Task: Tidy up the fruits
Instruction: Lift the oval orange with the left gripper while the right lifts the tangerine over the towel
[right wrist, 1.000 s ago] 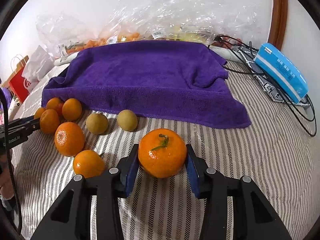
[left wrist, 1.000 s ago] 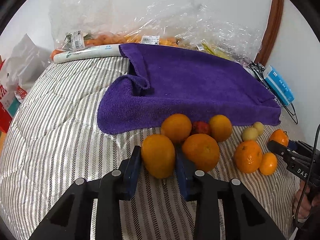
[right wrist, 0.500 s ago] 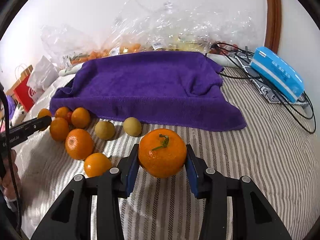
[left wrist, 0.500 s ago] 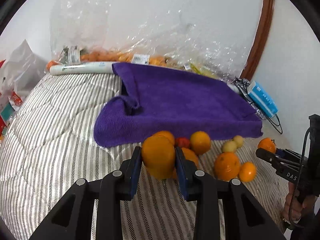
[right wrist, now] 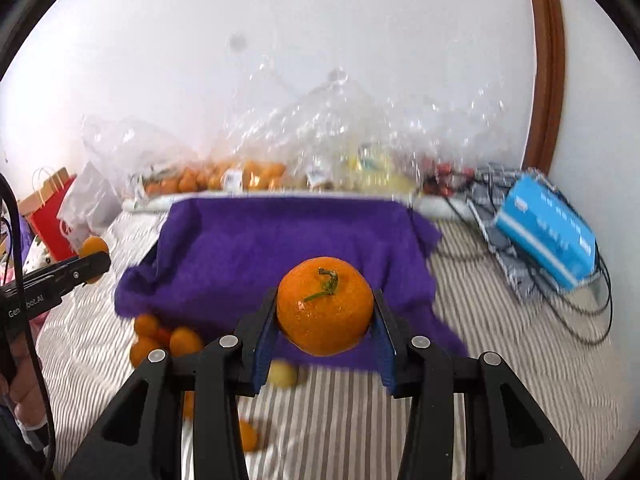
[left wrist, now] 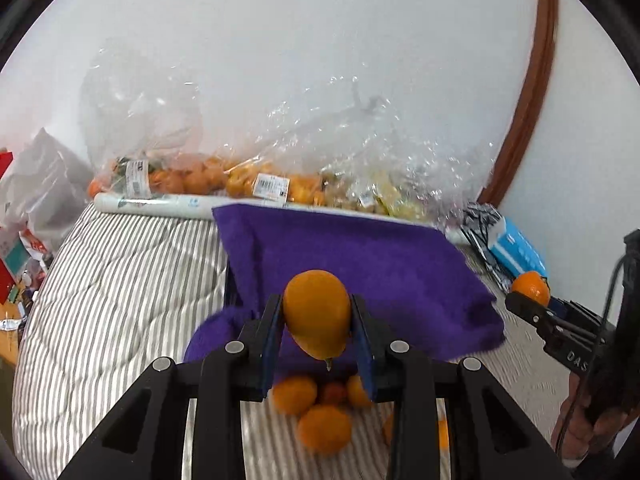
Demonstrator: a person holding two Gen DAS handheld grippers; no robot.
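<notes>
Both lifted: smooth oval orange [left wrist: 317, 312], dimpled round mandarin [right wrist: 325, 311].

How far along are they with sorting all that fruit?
Early on. Nothing lies on the purple towel yet. In hand: the left gripper holds an orange and the right gripper a stemmed mandarin, both lifted before the towel. Left: the loose fruit pile on the striped bedding below.

Bright even light, motion blur, fisheye vignette
</notes>
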